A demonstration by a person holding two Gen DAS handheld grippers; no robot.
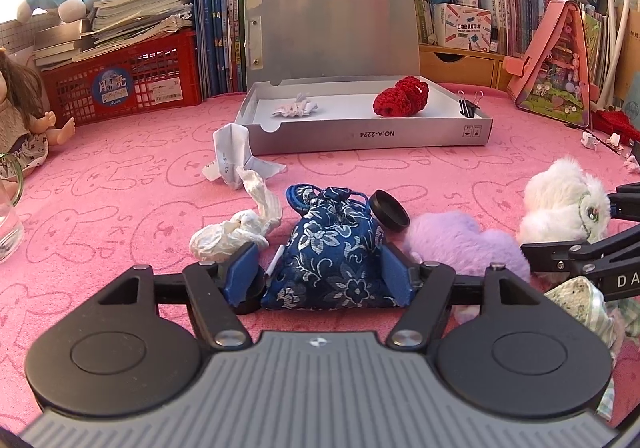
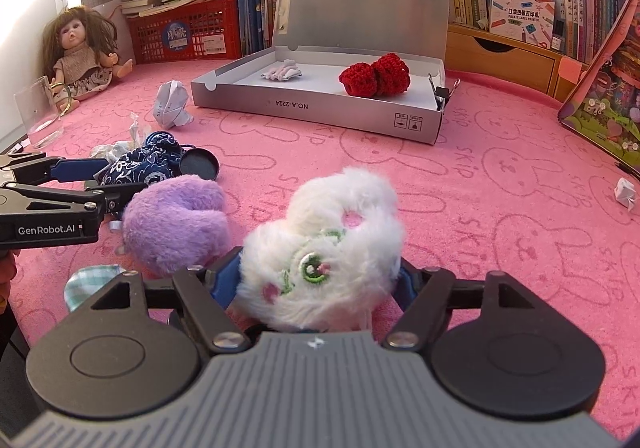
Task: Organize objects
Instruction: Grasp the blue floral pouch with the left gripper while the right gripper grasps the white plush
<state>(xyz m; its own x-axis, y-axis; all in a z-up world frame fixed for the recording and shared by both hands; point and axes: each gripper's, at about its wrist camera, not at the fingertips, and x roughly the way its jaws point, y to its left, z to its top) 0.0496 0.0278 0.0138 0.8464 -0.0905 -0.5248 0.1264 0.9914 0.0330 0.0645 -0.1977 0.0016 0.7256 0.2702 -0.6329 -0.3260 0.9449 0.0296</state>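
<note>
- Doll (image 2: 82, 47) sits at the far left against the wall, with a clear glass cup (image 2: 38, 115) just in front of it on the pink worktop (image 2: 500, 175).
- Red crate (image 1: 124, 83) stands at the back left, stacked with books.
- Folded paper piece (image 1: 232, 155) lies on the worktop just off the left front corner of the grey box (image 1: 376, 129).
- Crumpled white tissue (image 1: 236, 228) lies just beside the left finger (image 1: 240, 272) of the left claw (image 1: 320, 274).
- Left claw is partly closed around the blue floral pouch (image 1: 336, 248); both blue pads sit against the pouch's sides. The pouch rests on the worktop.
- Black round lid (image 1: 390, 211) leans against the pouch's right upper side.
- Purple plush (image 1: 464, 244) lies on the worktop between the pouch and the white plush toy (image 2: 324, 248).
- Right claw (image 2: 316, 280) is spread wide around the white plush toy, one finger on each side; the fur hides the pads, so contact cannot be confirmed.
- Grey box stands open at centre rear, lid upright. Inside: a small white item (image 2: 282, 69) at left, a red crocheted item (image 2: 376, 75) at right.
- Black binder clip (image 2: 442, 91) is fixed on the box's right wall.
- Small white paper piece (image 2: 626, 191) lies far right on the worktop.
</note>
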